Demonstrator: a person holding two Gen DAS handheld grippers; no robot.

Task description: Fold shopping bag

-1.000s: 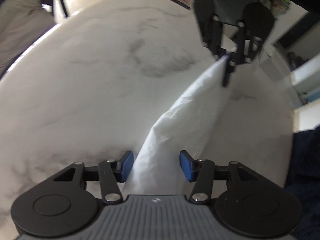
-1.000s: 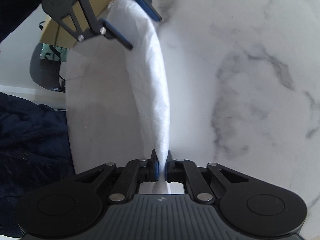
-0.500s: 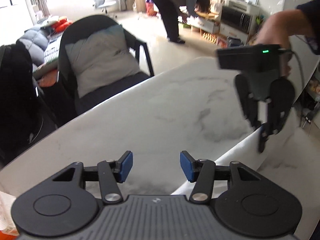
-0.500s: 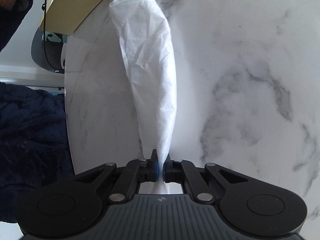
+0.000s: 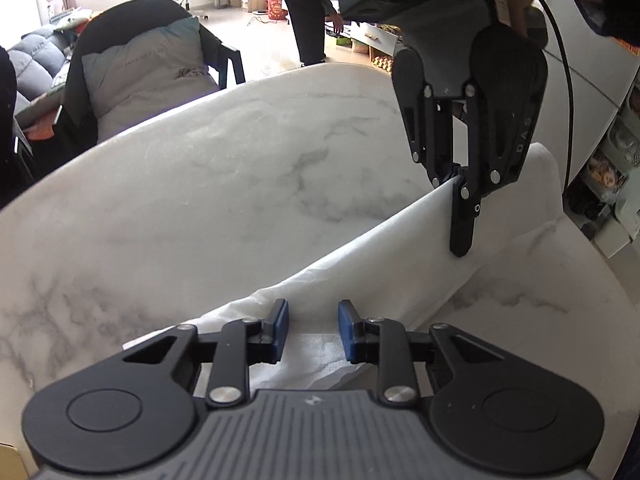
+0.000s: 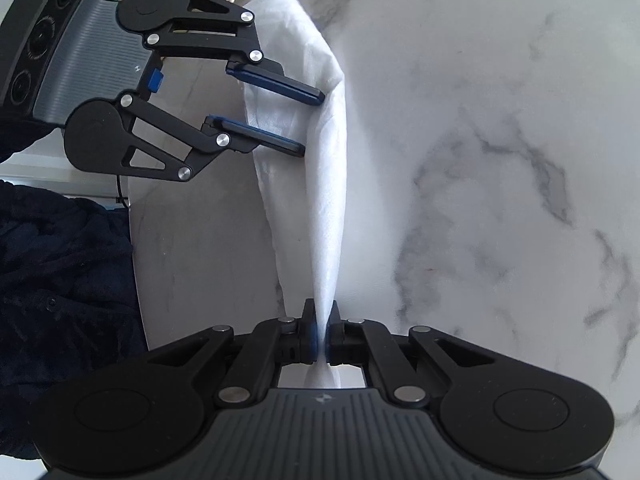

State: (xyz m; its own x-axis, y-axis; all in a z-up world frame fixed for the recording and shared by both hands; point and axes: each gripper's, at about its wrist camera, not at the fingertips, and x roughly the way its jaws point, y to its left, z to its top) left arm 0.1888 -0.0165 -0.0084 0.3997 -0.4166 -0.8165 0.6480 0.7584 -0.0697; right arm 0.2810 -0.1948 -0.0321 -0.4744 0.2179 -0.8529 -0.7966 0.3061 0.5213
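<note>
The white shopping bag (image 6: 326, 208) lies stretched in a long gathered strip across the marble worktop (image 6: 500, 152), one end lifted. The right hand-held gripper (image 6: 320, 338) is clenched on that raised end, fabric pinched between its 2 blue pads. The left hand-held gripper (image 5: 311, 330) has just been closing, yet its pads stand apart (bag fabric lies between and below them, not pressed). Behind the worktop stands a dark chair with a grey cushion (image 5: 144, 76).

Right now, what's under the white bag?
Grey-veined white marble tabletop lies under the white crinkled shopping bag; its lifted end is pinched in the right tool. Anything beneath the flat part is covered.
</note>
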